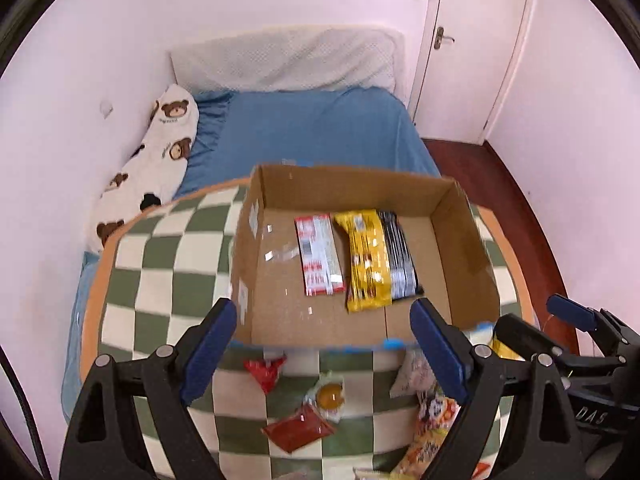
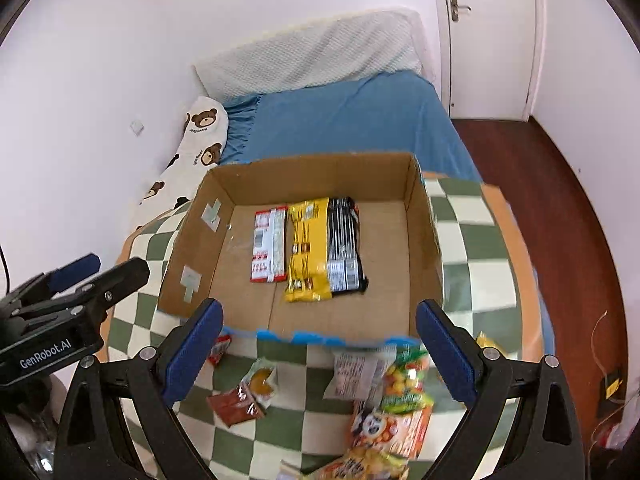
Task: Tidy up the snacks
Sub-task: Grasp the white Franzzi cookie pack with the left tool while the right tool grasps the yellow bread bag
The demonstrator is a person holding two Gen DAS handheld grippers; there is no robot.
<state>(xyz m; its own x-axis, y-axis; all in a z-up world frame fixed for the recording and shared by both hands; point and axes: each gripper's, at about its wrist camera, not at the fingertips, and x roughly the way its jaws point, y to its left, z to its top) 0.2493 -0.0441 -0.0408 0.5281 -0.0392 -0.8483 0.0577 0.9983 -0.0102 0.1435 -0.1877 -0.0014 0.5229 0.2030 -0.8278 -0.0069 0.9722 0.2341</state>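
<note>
Left gripper (image 1: 324, 344) jaws wide, empty, right gripper (image 2: 320, 344) likewise

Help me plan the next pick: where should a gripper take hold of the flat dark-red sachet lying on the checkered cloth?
Grip the flat dark-red sachet across its narrow width, descending from above. It lies flat and skewed, touching the yolk-coloured packet, so pinch the end away from it.

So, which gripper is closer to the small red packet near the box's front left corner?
Left. The left gripper hangs almost directly above the red packet; the right gripper is further to its right, above the fruit-print bags.
</note>
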